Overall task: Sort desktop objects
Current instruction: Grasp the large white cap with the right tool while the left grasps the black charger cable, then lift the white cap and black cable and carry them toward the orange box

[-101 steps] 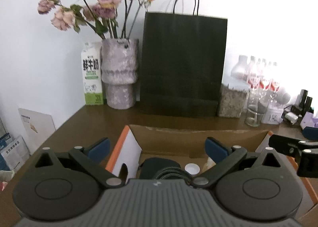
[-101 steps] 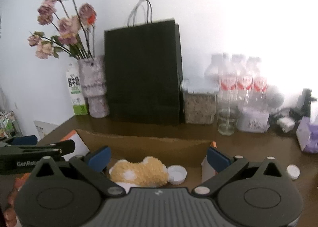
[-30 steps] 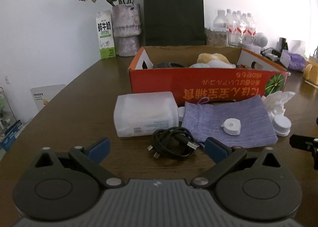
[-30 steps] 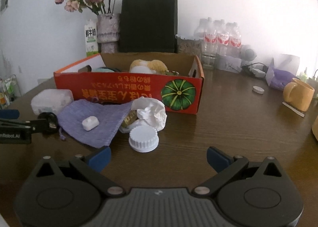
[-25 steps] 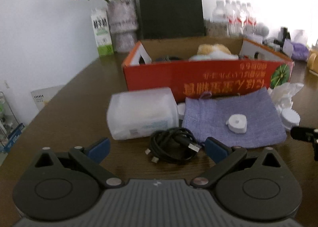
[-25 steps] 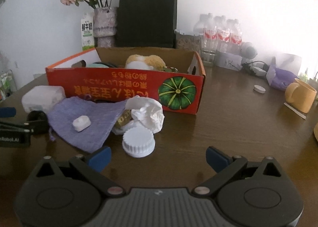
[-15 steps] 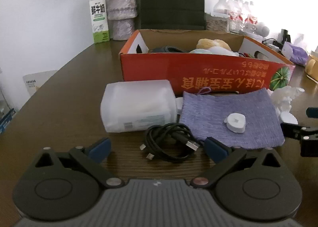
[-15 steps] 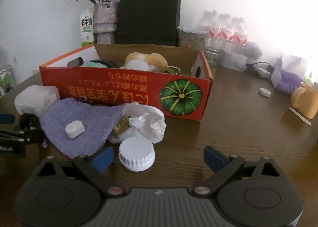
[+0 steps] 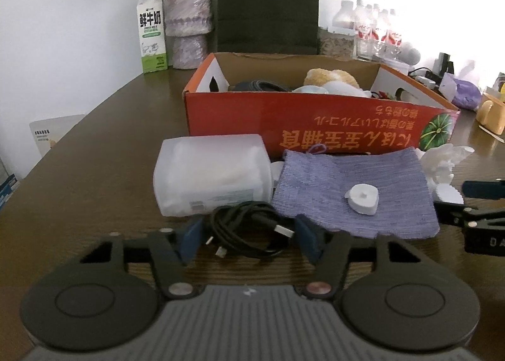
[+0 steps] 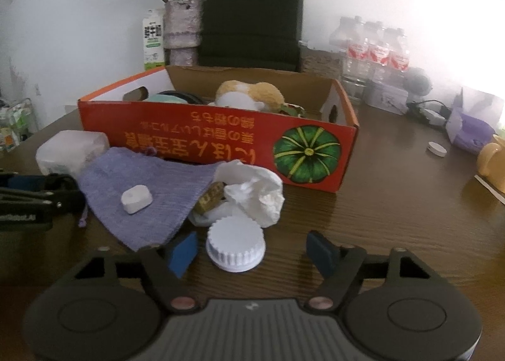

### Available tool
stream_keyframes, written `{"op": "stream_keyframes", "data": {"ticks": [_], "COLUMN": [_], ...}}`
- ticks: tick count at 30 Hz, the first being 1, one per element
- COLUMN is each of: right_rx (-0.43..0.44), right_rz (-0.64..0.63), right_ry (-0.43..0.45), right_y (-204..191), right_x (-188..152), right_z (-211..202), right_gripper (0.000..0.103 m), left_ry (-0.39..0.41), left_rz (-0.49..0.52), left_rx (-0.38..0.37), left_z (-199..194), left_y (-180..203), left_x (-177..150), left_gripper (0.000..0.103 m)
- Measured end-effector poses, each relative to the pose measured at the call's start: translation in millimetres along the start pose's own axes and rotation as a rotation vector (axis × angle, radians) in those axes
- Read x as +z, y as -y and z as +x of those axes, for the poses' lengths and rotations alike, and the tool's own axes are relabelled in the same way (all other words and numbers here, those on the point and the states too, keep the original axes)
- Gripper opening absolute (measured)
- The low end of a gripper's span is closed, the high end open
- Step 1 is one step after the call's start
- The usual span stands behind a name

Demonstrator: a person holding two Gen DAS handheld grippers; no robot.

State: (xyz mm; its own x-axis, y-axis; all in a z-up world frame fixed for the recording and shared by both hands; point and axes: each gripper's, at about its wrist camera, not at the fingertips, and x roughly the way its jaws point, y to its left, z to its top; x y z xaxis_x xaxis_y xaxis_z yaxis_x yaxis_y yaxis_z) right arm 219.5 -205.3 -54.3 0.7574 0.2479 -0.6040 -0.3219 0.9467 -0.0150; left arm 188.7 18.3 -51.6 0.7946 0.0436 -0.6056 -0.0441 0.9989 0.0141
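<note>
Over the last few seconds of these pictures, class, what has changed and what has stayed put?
Both grippers came back from over the box and down to the table. The left gripper now brackets the black cable; the right gripper nears the white cap. Both remain open. The loose items haven't moved.

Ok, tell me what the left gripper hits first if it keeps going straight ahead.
The coiled black cable already lies between the open left gripper fingers, so it comes first; behind it probably the translucent plastic box.

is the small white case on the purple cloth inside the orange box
No, the small white case lies on the purple cloth, which is spread on the table in front of the orange box, not inside it.
</note>
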Motion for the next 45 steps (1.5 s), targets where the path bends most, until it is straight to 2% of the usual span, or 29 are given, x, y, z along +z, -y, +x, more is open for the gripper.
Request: {"op": "stream_keyframes", "data": {"ticks": [2,3,19,29,37,45], "right_rx": [0.023,0.029,0.042,0.047,0.047,0.045], "right_rz": [0.015,0.025,0.063,0.059,0.051,0.009], "right_ry": [0.007,0.008,0.051,0.082,0.172,0.265], "right_y": [0.6,1.8,5.7,3.8,3.7,-3.0], "right_x": [-0.2,-0.3,-5.0,-11.0,2.3,37.9], "right_z": [-1.4,-1.8,-14.1,-30.6,-58.2,-71.9], "right_gripper": [0.04,0.039,0.039,0.039,0.039,0.039], "left_ry": [0.004,0.006,0.033,0.076,0.161,0.265], "left_rz": [-0.001,0.0,-0.048,-0.063,-0.061,-0.049], "left_rx": [-0.004,-0.005,-0.024,-0.049,-0.07,-0.086], "left_z": [-1.2,-1.3,-12.6,-31.2,-54.9,-65.9], "left_y": [-0.1,-0.3,-9.6,-15.0,-14.6,-10.0], "left_x": [-0.8,-1.4,-6.9,-5.5,9.1,41.2], "left_gripper": [0.06,0.059,0.052,0.05,0.05,0.05]}}
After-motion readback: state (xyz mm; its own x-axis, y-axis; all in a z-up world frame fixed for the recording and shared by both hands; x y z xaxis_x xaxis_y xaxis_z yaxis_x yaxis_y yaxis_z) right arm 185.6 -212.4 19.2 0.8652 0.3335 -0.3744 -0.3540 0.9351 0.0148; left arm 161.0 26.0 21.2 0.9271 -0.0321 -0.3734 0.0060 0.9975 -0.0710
